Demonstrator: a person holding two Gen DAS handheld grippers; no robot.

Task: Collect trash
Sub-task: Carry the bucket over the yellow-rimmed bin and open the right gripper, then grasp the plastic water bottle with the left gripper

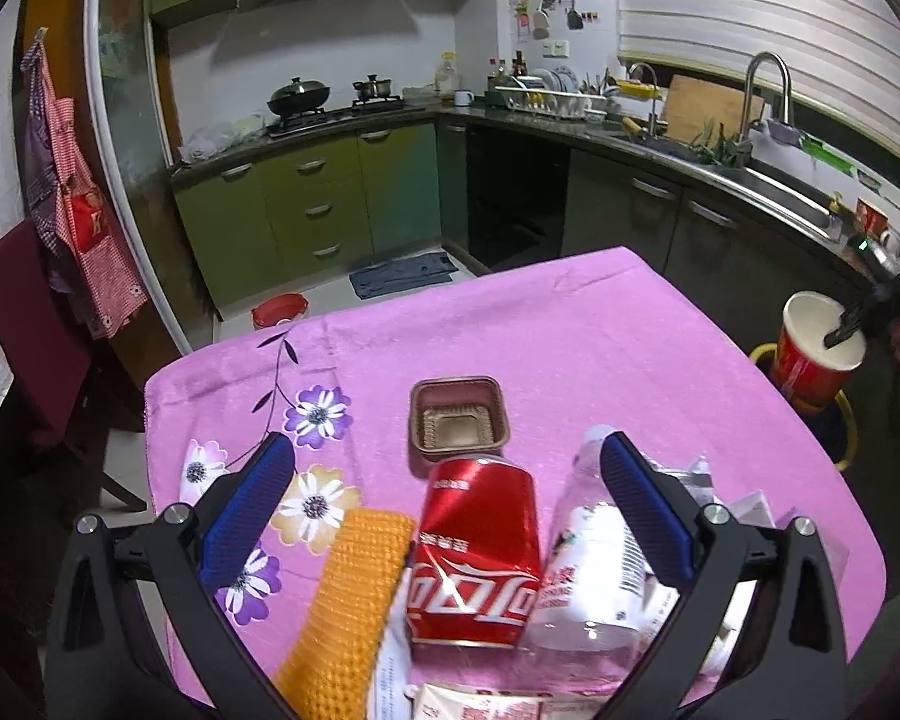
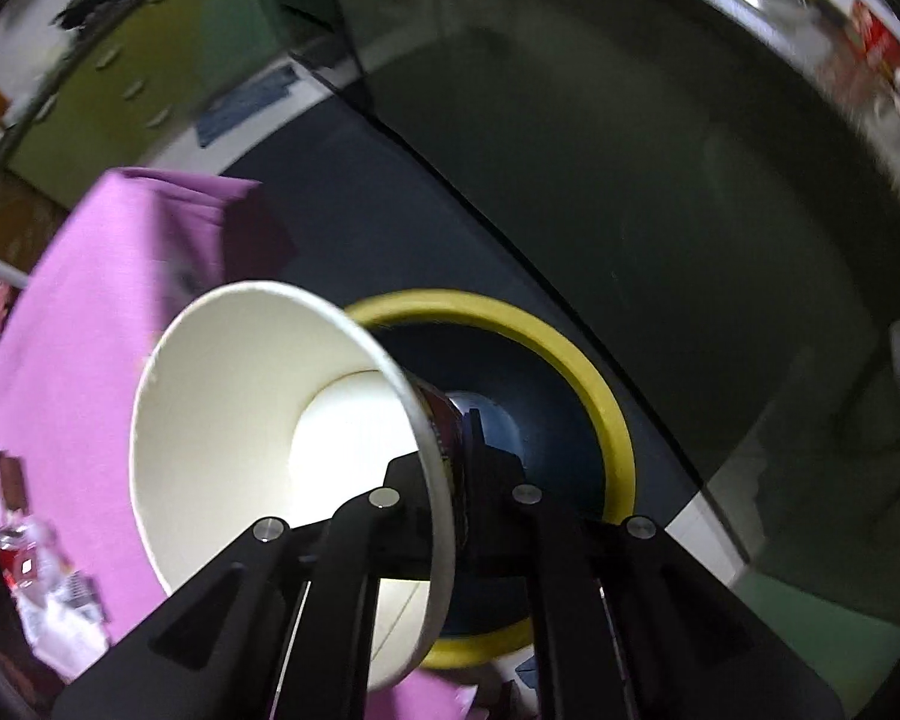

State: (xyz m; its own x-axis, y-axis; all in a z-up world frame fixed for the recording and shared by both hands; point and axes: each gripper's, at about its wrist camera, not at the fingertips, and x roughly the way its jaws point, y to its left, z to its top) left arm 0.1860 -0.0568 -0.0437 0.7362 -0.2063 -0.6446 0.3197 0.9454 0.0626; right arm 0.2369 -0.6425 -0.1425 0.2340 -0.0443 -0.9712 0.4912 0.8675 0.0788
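Left claw hangs above the near edge of the counter, its blue-padded fingers spread wide and holding nothing. Between them, on the pink flowered cloth, lies a dented red Coca-Cola can on its side, and just to its right a clear plastic bottle with a white label, also lying down and touching the can. An orange knitted cloth rests against the can's left side. Beyond the can sits a small brown foil tray, upright and empty. Crumpled wrappers lie at the nearest edge.

Off the counter's right side, the right claw is clamped on the rim of a red paper cup, one finger inside the white interior and one outside against the red wall. The cup is tilted and hangs over a trash bin with a yellow rim, whose inside looks dark blue. The left wrist view shows the same cup held above that bin, apart from the counter.
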